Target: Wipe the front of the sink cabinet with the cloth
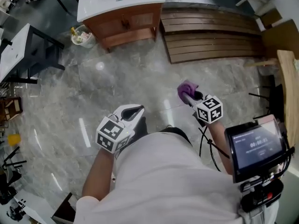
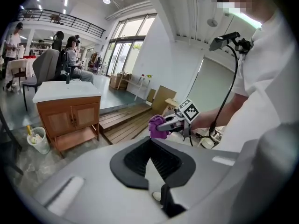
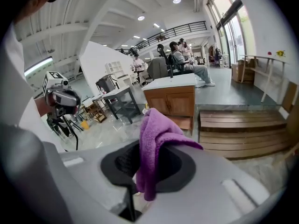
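The sink cabinet (image 1: 124,20), a wooden body under a white top, stands far ahead across the marble floor; it also shows in the left gripper view (image 2: 70,118) and the right gripper view (image 3: 173,101). My right gripper (image 1: 185,95) is shut on a purple cloth (image 1: 188,87), which drapes over its jaws (image 3: 156,139). My left gripper (image 1: 135,111) hangs beside it at the left, shut with nothing in it (image 2: 150,141). Both grippers are held close to the person's body, well short of the cabinet. The left gripper view catches the right gripper (image 2: 170,124) and the cloth (image 2: 156,125).
A low wooden slat platform (image 1: 210,36) lies right of the cabinet. A small white bucket (image 1: 83,35) sits at the cabinet's left. A black-framed table (image 1: 23,50) stands at far left. People (image 2: 74,62) sit in the background. A screen (image 1: 254,146) hangs at the person's chest.
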Demonstrator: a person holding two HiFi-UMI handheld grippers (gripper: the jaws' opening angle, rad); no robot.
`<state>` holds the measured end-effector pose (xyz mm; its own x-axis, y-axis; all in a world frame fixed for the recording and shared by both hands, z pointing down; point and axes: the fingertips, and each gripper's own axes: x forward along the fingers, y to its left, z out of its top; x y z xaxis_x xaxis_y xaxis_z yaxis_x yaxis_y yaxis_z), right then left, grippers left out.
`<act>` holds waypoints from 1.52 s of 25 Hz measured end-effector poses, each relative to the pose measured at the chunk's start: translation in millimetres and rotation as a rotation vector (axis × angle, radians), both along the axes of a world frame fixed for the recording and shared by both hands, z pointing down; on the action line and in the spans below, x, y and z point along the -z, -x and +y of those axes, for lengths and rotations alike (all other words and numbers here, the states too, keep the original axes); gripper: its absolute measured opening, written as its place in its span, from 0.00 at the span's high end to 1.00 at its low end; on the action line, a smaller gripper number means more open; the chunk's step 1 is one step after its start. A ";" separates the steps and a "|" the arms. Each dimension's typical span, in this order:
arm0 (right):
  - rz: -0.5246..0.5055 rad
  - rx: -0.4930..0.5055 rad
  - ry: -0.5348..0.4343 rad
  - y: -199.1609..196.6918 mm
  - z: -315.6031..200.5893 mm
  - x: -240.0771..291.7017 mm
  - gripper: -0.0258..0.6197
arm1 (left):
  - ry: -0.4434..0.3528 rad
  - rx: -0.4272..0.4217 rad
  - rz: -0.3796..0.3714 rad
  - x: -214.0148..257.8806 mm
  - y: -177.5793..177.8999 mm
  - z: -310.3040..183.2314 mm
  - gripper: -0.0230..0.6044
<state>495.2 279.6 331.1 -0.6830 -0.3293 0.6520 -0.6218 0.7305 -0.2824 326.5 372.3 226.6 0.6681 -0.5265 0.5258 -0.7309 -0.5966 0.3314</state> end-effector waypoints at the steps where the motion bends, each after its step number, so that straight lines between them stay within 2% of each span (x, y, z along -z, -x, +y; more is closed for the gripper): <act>1: 0.007 -0.014 -0.004 14.0 -15.5 -0.1 0.85 | 0.000 -0.014 0.000 1.3 16.6 -12.3 0.96; 5: -0.001 -0.092 -0.008 66.6 -73.4 -4.8 0.85 | 0.003 -0.072 -0.020 2.6 76.3 -51.9 0.96; 9: 0.005 -0.136 0.027 95.4 -128.1 -23.2 0.85 | 0.012 -0.076 -0.027 -2.8 104.5 -84.8 0.96; 15: 0.024 -0.219 0.092 110.5 -266.9 -76.6 0.85 | 0.074 -0.033 0.009 -27.0 117.3 -181.8 0.96; 18: 0.014 -0.265 0.110 112.5 -318.1 -93.7 0.85 | 0.082 -0.010 0.038 -26.3 113.6 -208.1 0.96; 21: 0.002 -0.289 0.128 120.2 -389.7 -126.6 0.85 | 0.073 0.003 0.025 -42.7 112.1 -262.0 0.96; 24: 0.035 -0.302 0.147 128.9 -451.4 -167.8 0.85 | 0.076 0.018 0.016 -64.9 115.0 -307.4 0.96; 32: 0.075 -0.386 0.150 155.7 -553.7 -228.7 0.85 | 0.092 -0.016 0.042 -106.2 132.0 -365.6 0.96; 38: 0.063 -0.462 0.159 184.6 -598.4 -253.0 0.85 | 0.095 -0.048 0.057 -126.3 153.2 -383.7 0.96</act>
<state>310.6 -318.8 584.1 -0.4470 -0.4816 0.7538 -0.8899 0.3254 -0.3198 173.3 -11.4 353.0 0.7217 -0.4428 0.5321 -0.6806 -0.5942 0.4286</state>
